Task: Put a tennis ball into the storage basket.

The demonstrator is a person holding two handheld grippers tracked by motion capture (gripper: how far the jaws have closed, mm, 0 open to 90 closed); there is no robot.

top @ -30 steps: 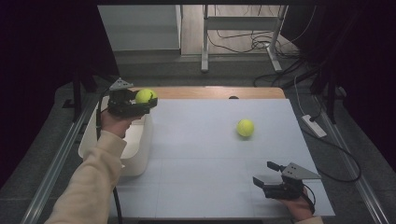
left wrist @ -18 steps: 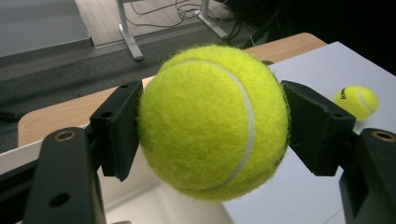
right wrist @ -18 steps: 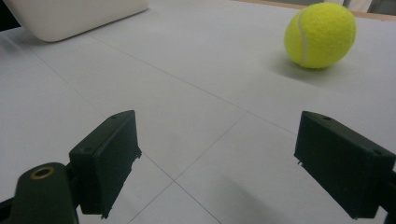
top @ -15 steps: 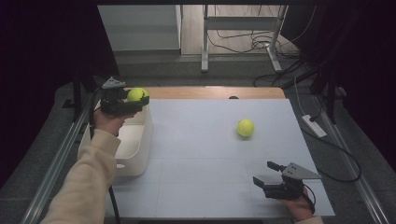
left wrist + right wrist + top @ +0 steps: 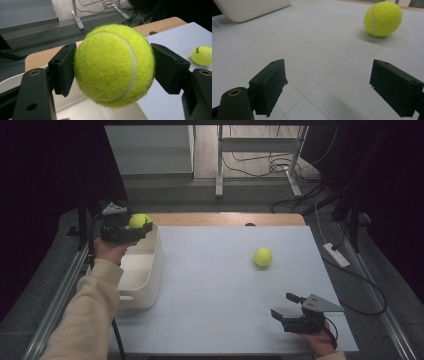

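Note:
My left gripper [image 5: 136, 226] is shut on a yellow tennis ball [image 5: 139, 220] [image 5: 113, 65], held above the far end of a white bin [image 5: 146, 270] at the table's left edge. Both pads [image 5: 63, 67] press the ball's sides, and the bin's inside [image 5: 82, 110] lies below it. A second tennis ball [image 5: 262, 256] [image 5: 382, 18] rests on the grey table right of the middle. My right gripper [image 5: 287, 306] [image 5: 332, 92] stands open near the front right corner, low over the table, with nothing between its jaws, the loose ball well beyond them.
The wooden table strip [image 5: 225, 218] runs along the far edge. A power strip [image 5: 336, 254] and cables lie on the floor to the right. The white bin's corner [image 5: 252, 8] sits far left of the right gripper.
My left hand has carried the ball leftward and slightly down, from the bin's right rim to over the bin's far end. The right gripper and the loose ball have stayed put.

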